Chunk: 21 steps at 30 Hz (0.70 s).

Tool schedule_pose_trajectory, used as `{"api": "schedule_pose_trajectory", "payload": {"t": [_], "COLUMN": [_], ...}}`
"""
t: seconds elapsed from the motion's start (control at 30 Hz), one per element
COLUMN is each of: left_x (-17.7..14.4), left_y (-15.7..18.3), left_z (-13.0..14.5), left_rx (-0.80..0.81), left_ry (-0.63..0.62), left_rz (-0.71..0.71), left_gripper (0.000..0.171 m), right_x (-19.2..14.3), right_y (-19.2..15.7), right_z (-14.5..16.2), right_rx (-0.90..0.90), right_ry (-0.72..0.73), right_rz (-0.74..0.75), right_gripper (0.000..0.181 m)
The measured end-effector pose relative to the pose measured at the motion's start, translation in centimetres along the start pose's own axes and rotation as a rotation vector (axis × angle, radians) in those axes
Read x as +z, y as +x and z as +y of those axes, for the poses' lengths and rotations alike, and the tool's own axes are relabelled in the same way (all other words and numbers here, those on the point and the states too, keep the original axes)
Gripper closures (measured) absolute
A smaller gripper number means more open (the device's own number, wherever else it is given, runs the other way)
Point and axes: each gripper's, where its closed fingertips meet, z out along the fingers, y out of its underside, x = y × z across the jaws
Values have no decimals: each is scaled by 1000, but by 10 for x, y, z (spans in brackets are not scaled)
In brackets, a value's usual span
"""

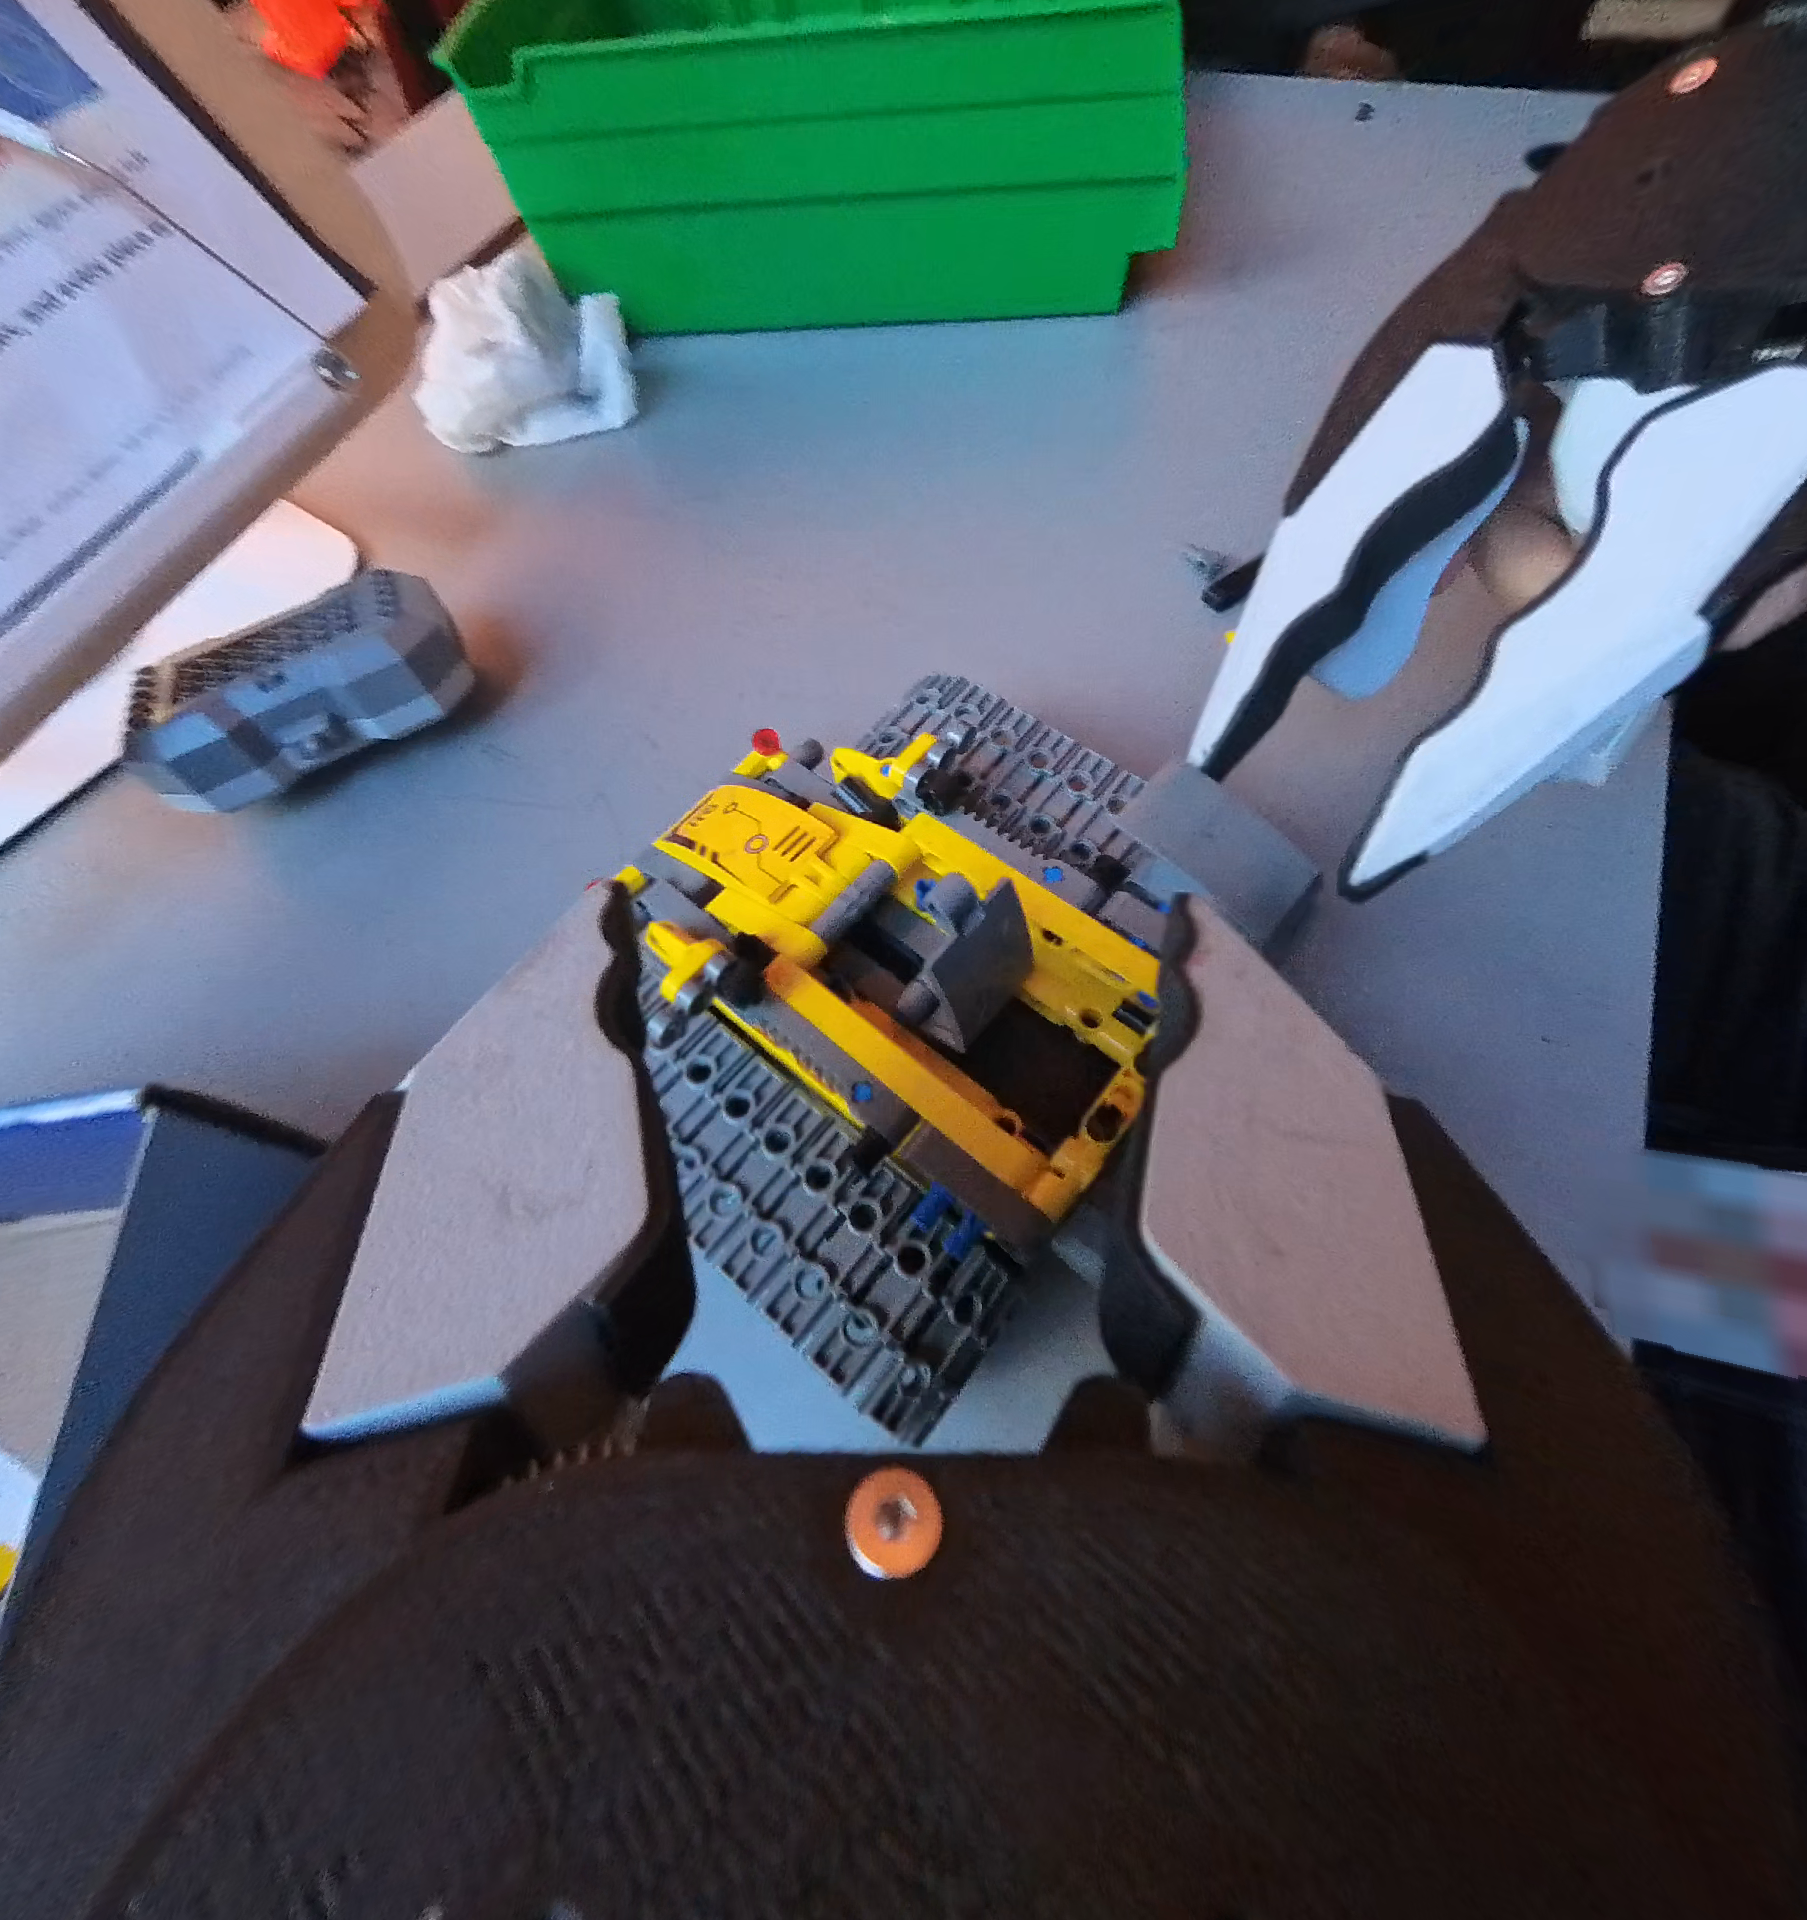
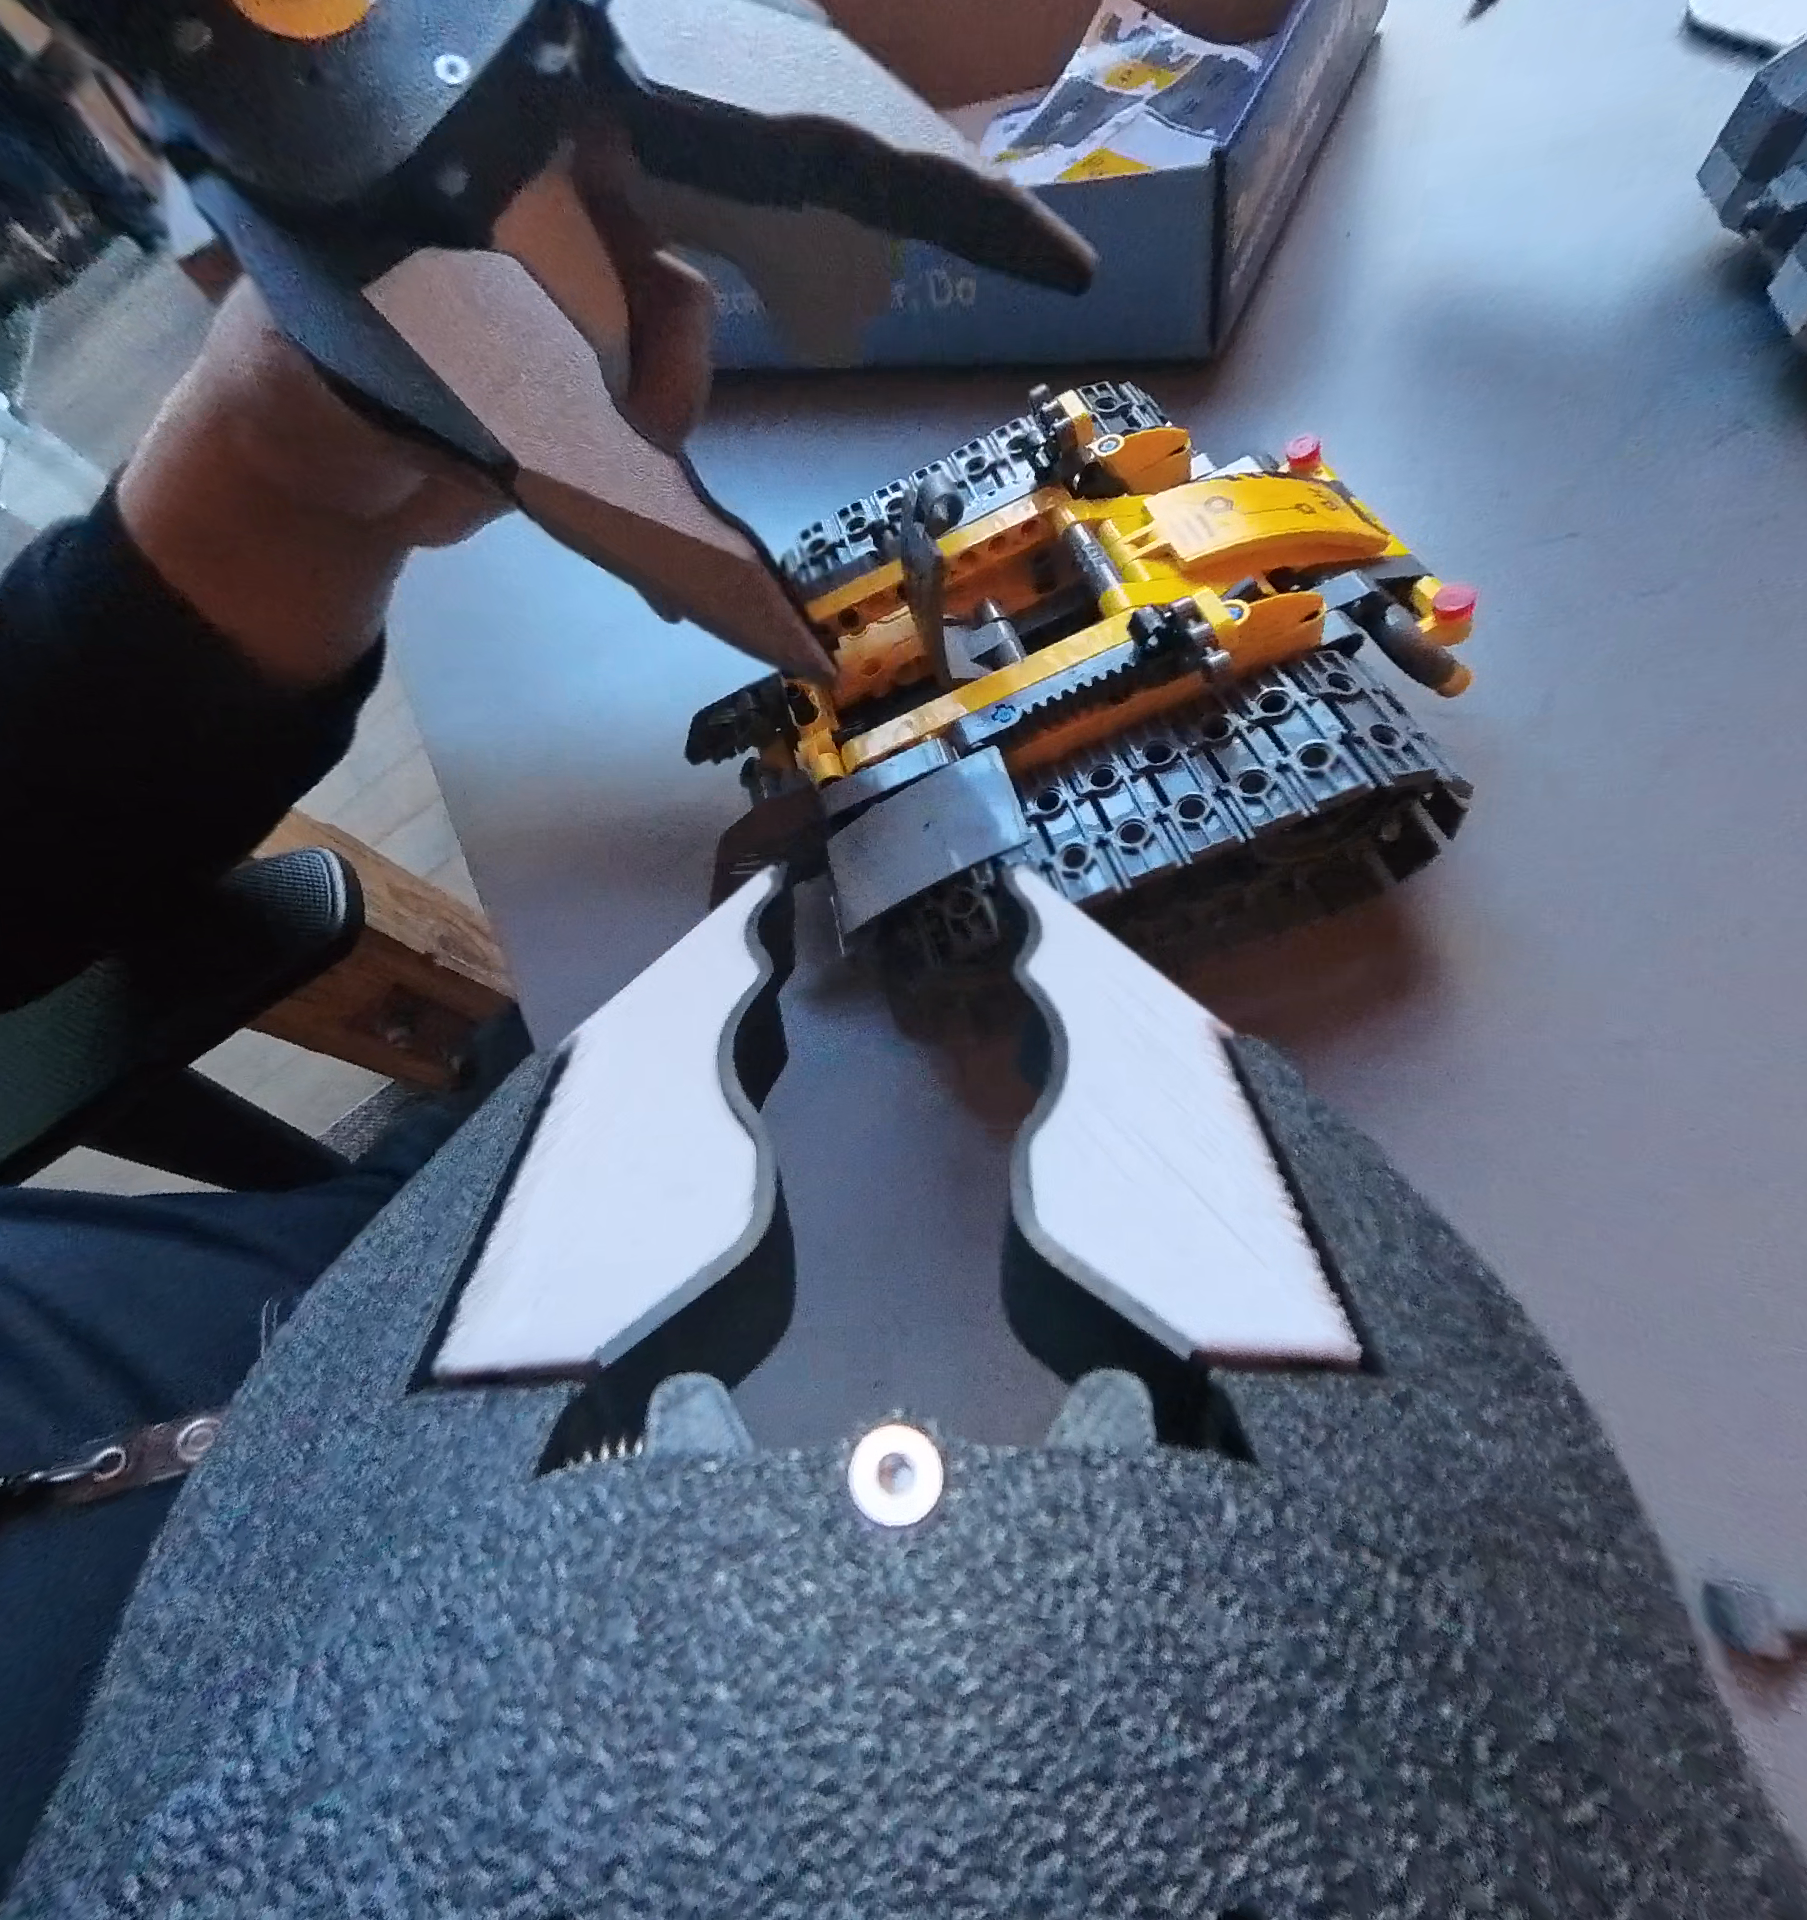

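Grippers L [image 1: 894,914] & R [image 2: 894,894] agape round tracked toy [image 1: 878,987]

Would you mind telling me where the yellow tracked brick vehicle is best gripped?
Probably across the yellow frame of the tracked brick vehicle, from above: its long side beams look straight and parallel, while the dark treads below are bumpy. The left gripper straddles it so.
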Motion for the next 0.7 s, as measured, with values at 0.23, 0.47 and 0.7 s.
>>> {"api": "schedule_pose_trajectory", "payload": {"t": [0.23,0.47,0.7], "left_x": [23,30,26], "left_y": [18,25,28], "left_z": [23,33,32], "left_rx": [57,152,136], "left_ry": [-115,-114,-81], "left_rz": [106,72,18], "left_gripper": [46,47,59], "right_x": [16,20,23], "right_y": [-7,-6,-6], "right_z": [1,-2,-9], "right_rx": [138,260,292], "right_ry": [25,59,120], "right_rz": [-102,-161,-197], "right_gripper": [159,164,169]}}
